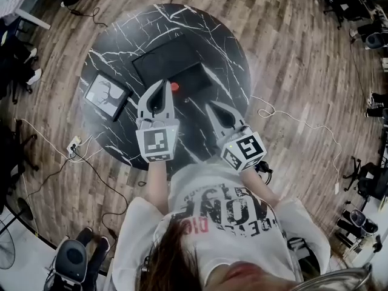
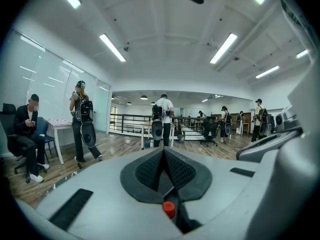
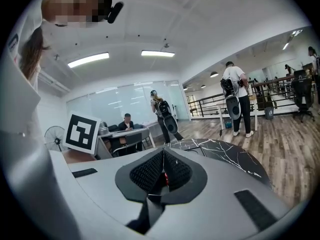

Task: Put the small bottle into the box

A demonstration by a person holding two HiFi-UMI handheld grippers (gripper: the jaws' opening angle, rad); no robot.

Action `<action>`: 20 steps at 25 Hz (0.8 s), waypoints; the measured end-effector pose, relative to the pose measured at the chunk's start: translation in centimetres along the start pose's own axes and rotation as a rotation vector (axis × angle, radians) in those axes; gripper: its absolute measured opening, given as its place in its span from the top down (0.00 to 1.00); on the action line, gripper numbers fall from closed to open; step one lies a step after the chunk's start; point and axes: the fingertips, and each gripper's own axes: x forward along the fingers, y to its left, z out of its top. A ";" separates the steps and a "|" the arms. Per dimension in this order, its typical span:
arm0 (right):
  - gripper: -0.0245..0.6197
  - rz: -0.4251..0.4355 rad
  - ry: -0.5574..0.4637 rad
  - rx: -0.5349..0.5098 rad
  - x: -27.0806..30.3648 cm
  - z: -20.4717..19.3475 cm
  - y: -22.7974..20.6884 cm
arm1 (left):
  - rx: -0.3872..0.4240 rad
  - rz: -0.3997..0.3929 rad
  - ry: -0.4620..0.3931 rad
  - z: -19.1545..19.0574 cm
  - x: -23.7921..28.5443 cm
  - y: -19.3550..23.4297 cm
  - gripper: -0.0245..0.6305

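Observation:
The small bottle shows only as a red cap (image 1: 174, 86) at the left edge of the black box (image 1: 199, 77) on the round black marble table (image 1: 115, 38). I cannot tell whether it stands inside the box. My left gripper (image 1: 163, 82) hovers just left of the cap, shut with nothing held; in the left gripper view the red cap (image 2: 169, 209) peeks through below its closed pads (image 2: 150, 171). My right gripper (image 1: 210, 104) hangs near the box's front right corner, shut and empty. A red glint (image 3: 165, 176) shows behind its pads.
A flat black panel (image 1: 162, 58) lies against the box at the back left. A framed picture (image 1: 107, 96) rests on the table's left side. Cables (image 1: 285, 117) trail over the wooden floor. Several people with backpacks (image 2: 163, 121) stand in the room beyond.

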 end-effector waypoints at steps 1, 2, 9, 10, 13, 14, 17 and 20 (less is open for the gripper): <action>0.96 0.000 -0.006 0.002 -0.2 0.1 0.1 | 0.005 0.001 -0.006 0.3 -0.2 0.0 0.96; 0.96 0.001 -0.014 0.004 -0.3 0.3 0.3 | 0.010 0.003 -0.014 0.7 -0.5 -0.1 0.96; 0.96 0.014 -0.070 -0.016 -1.4 2.0 1.2 | 0.041 0.010 -0.071 3.4 -2.1 -0.8 0.96; 0.96 0.014 -0.076 -0.019 -1.6 2.2 1.3 | 0.045 0.010 -0.077 3.6 -2.4 -0.9 0.96; 0.96 0.016 -0.088 -0.023 -2.1 2.5 1.5 | 0.053 0.015 -0.097 4.3 -3.2 -1.3 0.96; 0.96 0.017 -0.092 -0.024 -2.3 2.5 1.6 | 0.056 0.019 -0.106 4.5 -3.5 -1.4 0.96; 0.96 0.023 -0.104 -0.025 -2.9 2.8 1.8 | 0.062 0.028 -0.132 5.3 -4.5 -1.7 0.96; 0.96 0.034 -0.122 -0.029 -3.5 3.1 1.9 | 0.069 0.037 -0.151 5.9 -5.4 -2.2 0.96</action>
